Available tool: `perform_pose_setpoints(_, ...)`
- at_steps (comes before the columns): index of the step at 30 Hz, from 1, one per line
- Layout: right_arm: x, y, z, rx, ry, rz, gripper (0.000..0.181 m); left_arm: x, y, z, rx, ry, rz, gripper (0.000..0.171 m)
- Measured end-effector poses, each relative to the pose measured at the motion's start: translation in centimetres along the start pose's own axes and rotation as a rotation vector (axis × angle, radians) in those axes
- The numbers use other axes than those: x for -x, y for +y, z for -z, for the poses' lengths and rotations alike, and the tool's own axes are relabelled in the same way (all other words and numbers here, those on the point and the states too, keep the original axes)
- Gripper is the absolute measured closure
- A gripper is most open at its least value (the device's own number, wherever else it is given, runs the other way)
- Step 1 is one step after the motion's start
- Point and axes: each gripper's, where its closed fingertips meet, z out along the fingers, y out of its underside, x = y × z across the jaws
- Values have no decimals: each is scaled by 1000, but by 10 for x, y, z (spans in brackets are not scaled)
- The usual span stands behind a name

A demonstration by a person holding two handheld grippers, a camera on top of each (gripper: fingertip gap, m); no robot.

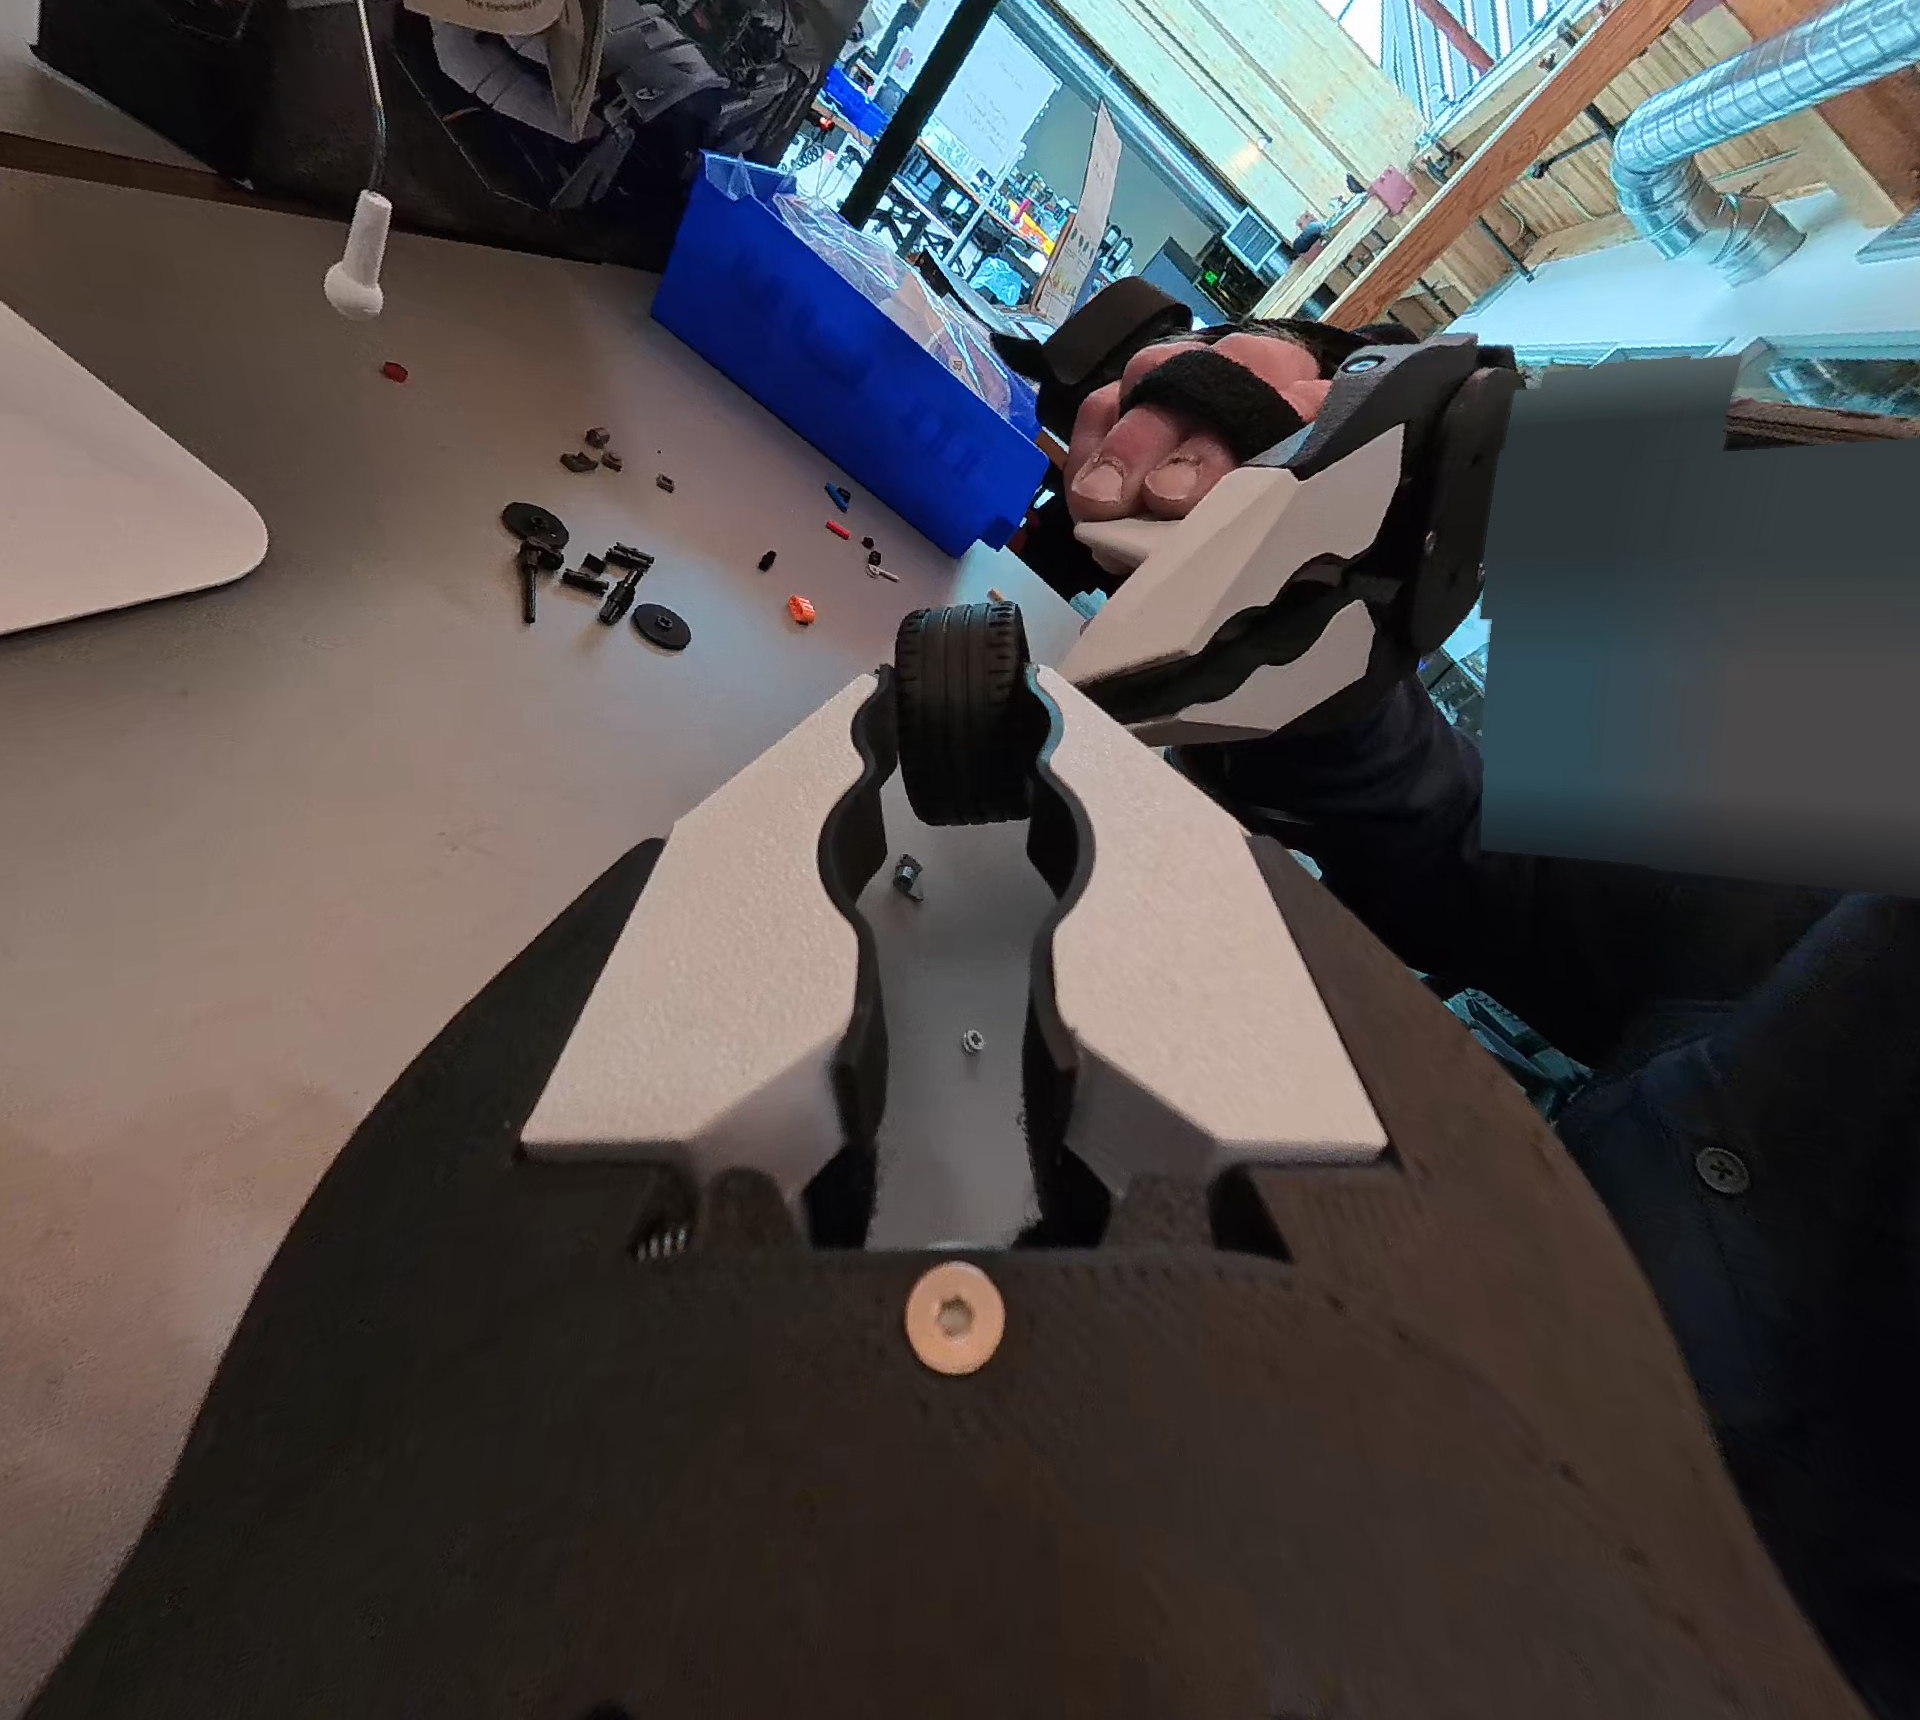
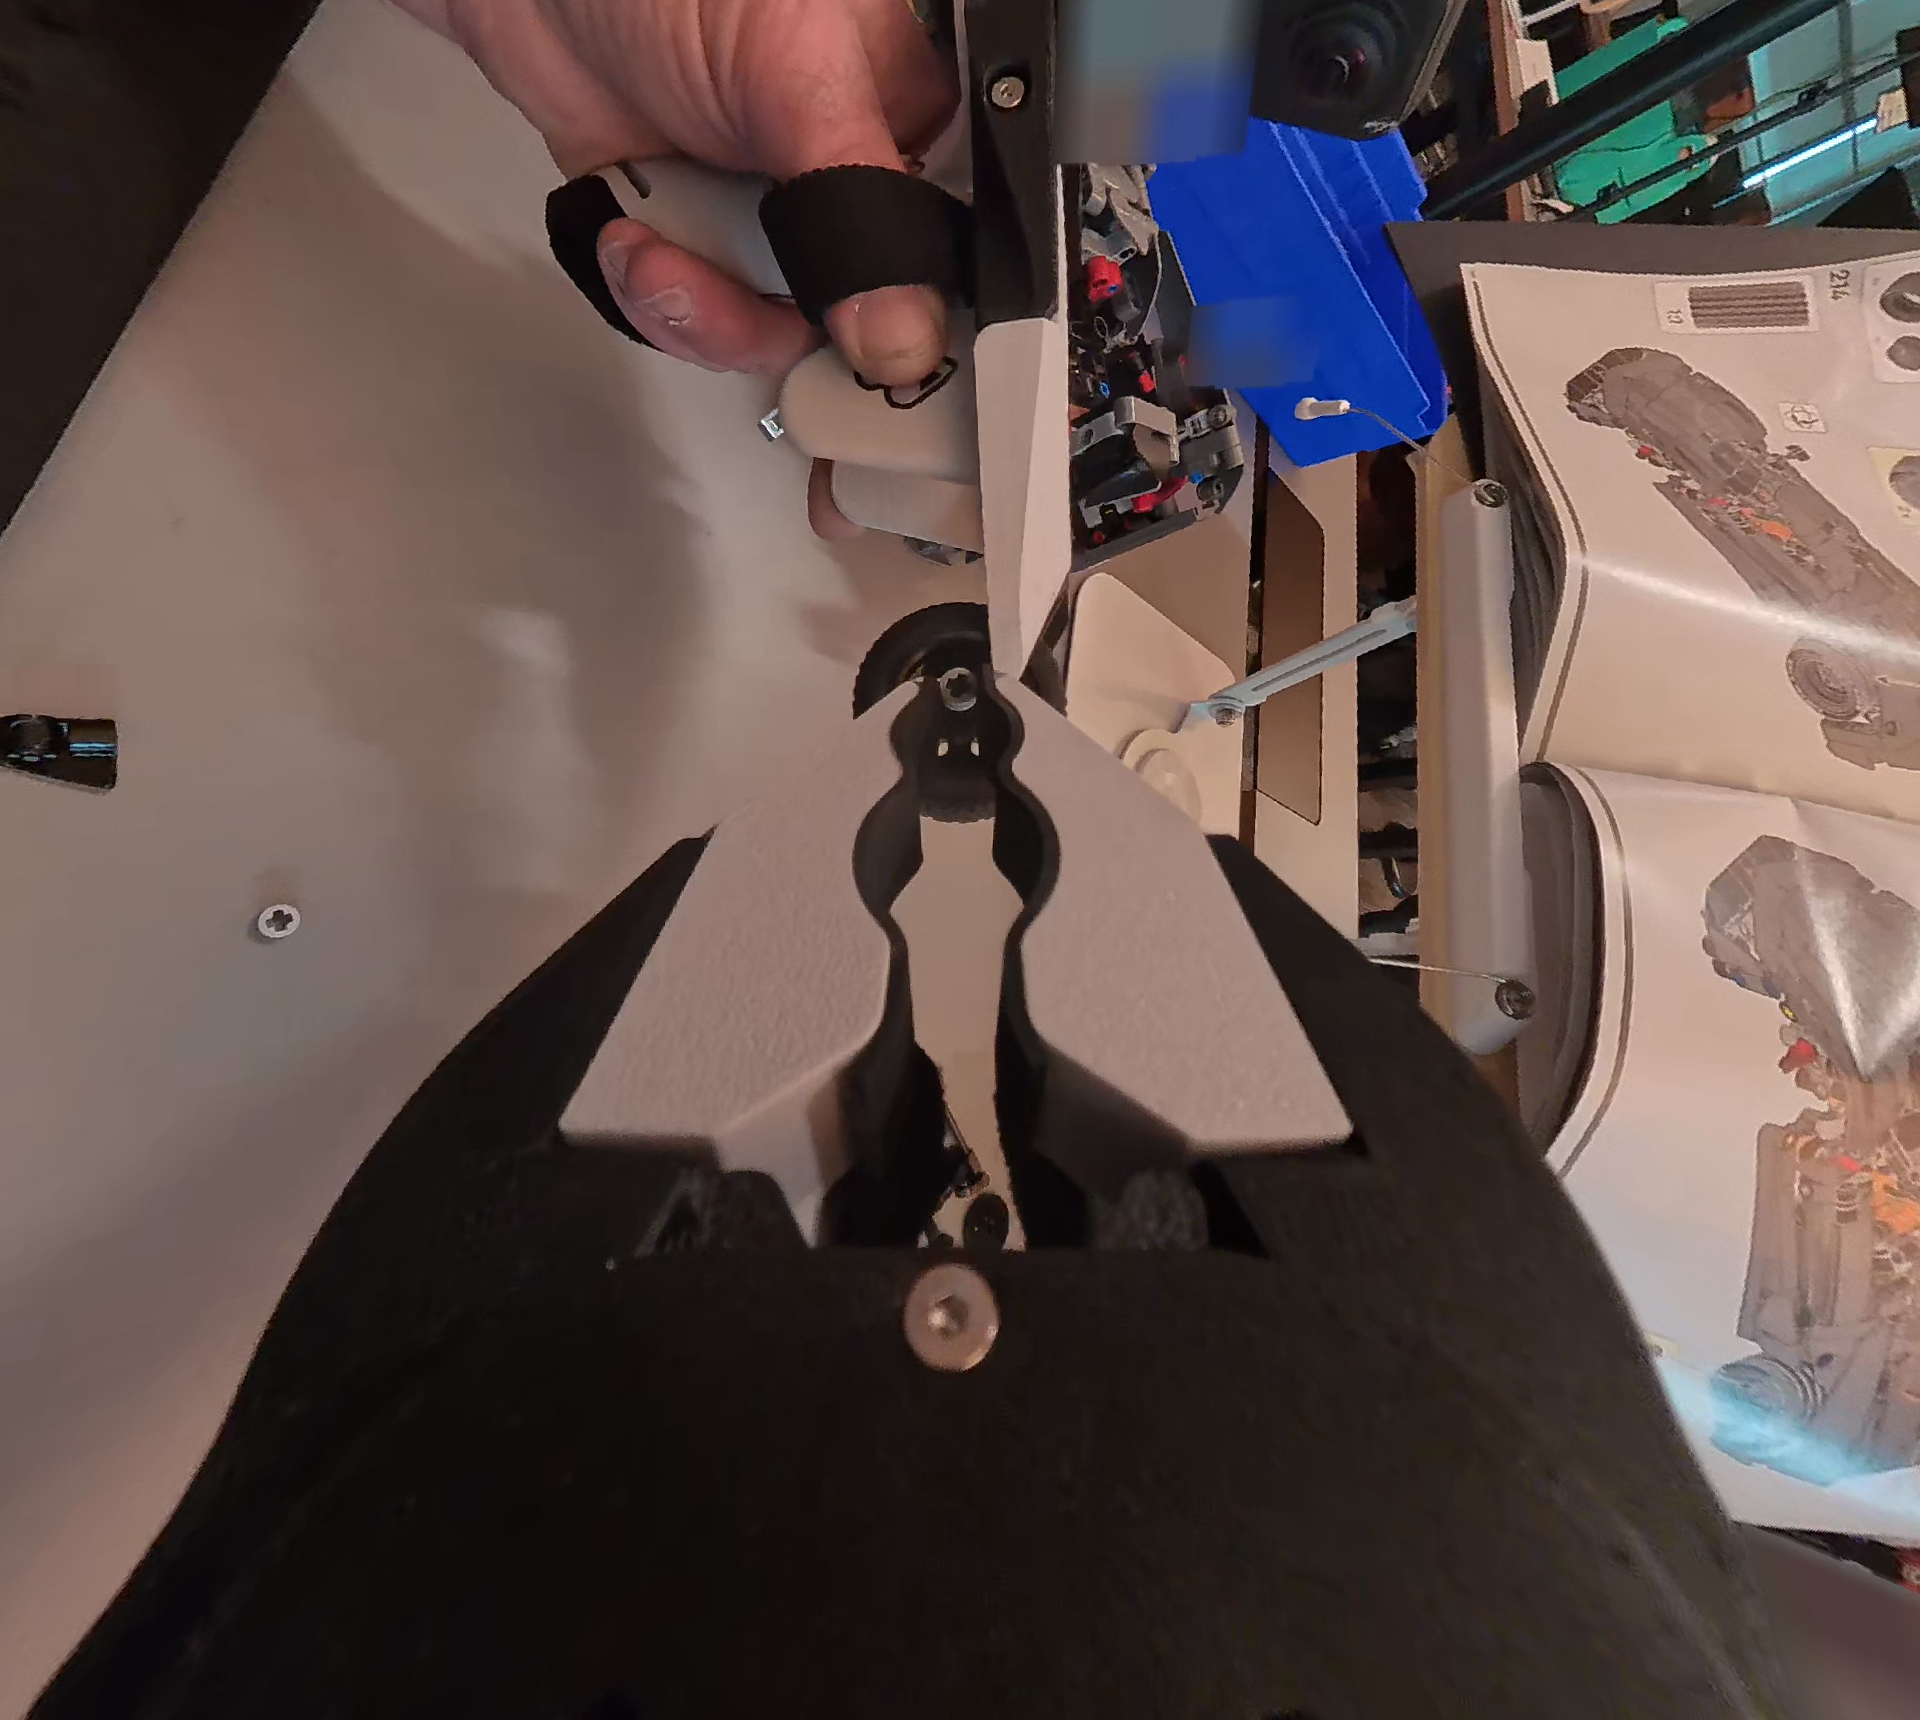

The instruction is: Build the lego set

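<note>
While the left gripper (image 1: 961, 704) hangs above the worktop (image 1: 312, 787), its fingers pinch a black tyre (image 1: 961, 725) by the sidewalls, tread facing the camera, and that wheel sits clear of the surface. From the right, the right gripper (image 1: 1117, 694) comes in, its white fingers pointing at the tyre's side. Switch to the right wrist view: the right gripper (image 2: 961, 714) has its fingers nearly together, clamped on a small black hub piece (image 2: 956, 761) with a grey centre (image 2: 956, 691), right up against the tyre (image 2: 904, 652). Whether hub and tyre actually touch, I cannot tell. The left gripper's finger (image 2: 1023, 507) runs down to the tyre here, and a hand (image 2: 665, 8) with black straps over two digits works its trigger.

Out on the worktop, loose black parts (image 1: 592, 564) lie scattered, with an orange piece (image 1: 800, 608) and a tiny red one (image 1: 394, 369) apart from them. A blue bin (image 1: 831, 382) stands at the far edge. On the right, an open manual (image 2: 1714, 579) is propped up, and a partly built model (image 2: 1143, 444) sits behind the left gripper.
</note>
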Motion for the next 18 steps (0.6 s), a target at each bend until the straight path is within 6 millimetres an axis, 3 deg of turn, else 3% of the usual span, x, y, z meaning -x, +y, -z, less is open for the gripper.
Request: perform_pose_setpoints(18,17,17,-9,-4,-93,-14,177,14,19,-9,79,9,98,152)
